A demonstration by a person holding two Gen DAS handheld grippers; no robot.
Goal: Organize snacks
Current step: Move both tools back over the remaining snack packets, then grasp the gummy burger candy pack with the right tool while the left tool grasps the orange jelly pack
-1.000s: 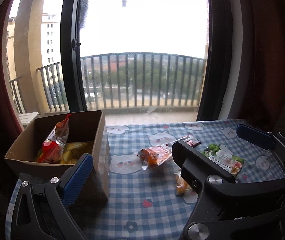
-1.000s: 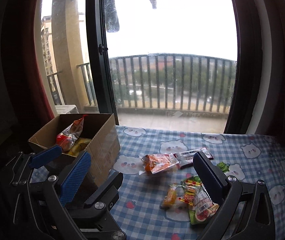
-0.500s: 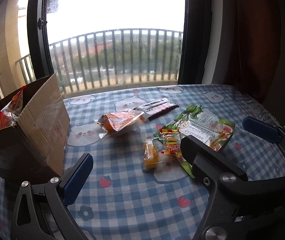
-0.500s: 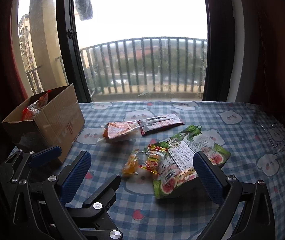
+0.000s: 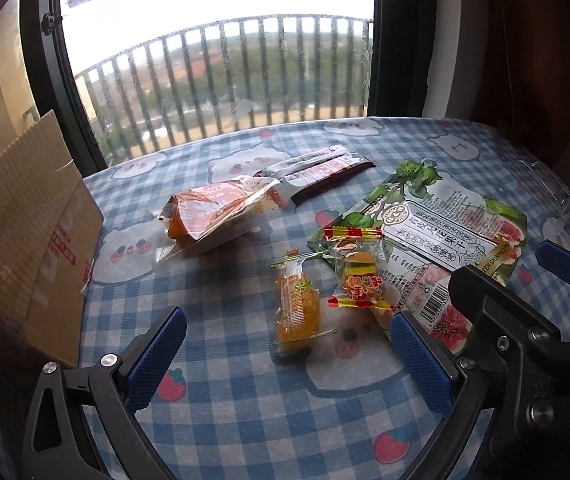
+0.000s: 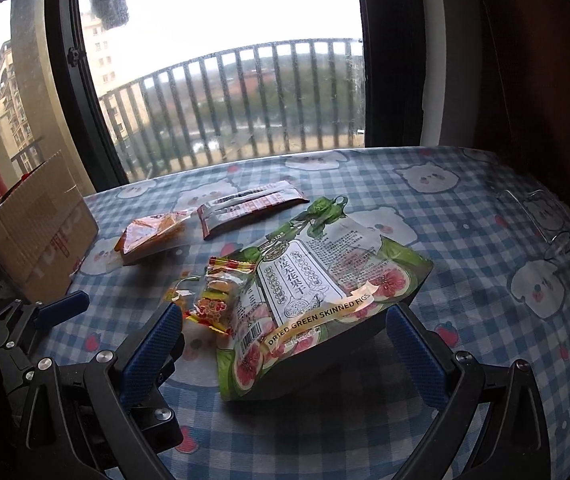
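Note:
Several snacks lie on the blue checked tablecloth [image 5: 245, 420]. My left gripper [image 5: 285, 346] is open, its fingers either side of a small orange candy packet [image 5: 297, 306]. Beside that packet lies a red-and-yellow gummy packet [image 5: 359, 276], resting partly on a large green dried-fig bag [image 5: 445, 236]. An orange wrapped snack [image 5: 217, 212] and a dark red sachet [image 5: 325, 172] lie farther back. My right gripper [image 6: 285, 338] is open around the near edge of the fig bag [image 6: 305, 300], with the gummy packet [image 6: 221, 296] by its left finger. The cardboard box [image 5: 25, 216] stands at the left.
The table sits against a glass balcony door [image 6: 225, 100] with railings beyond. A dark curtain [image 6: 525, 60] hangs at the right. A clear plastic item [image 6: 541, 216] lies near the table's right edge. My right gripper's frame [image 5: 525, 340] fills the left wrist view's lower right.
Both grippers have swung right and down from the box toward the snack pile. The snacks now look much closer, with the candy packet and the fig bag between the fingers.

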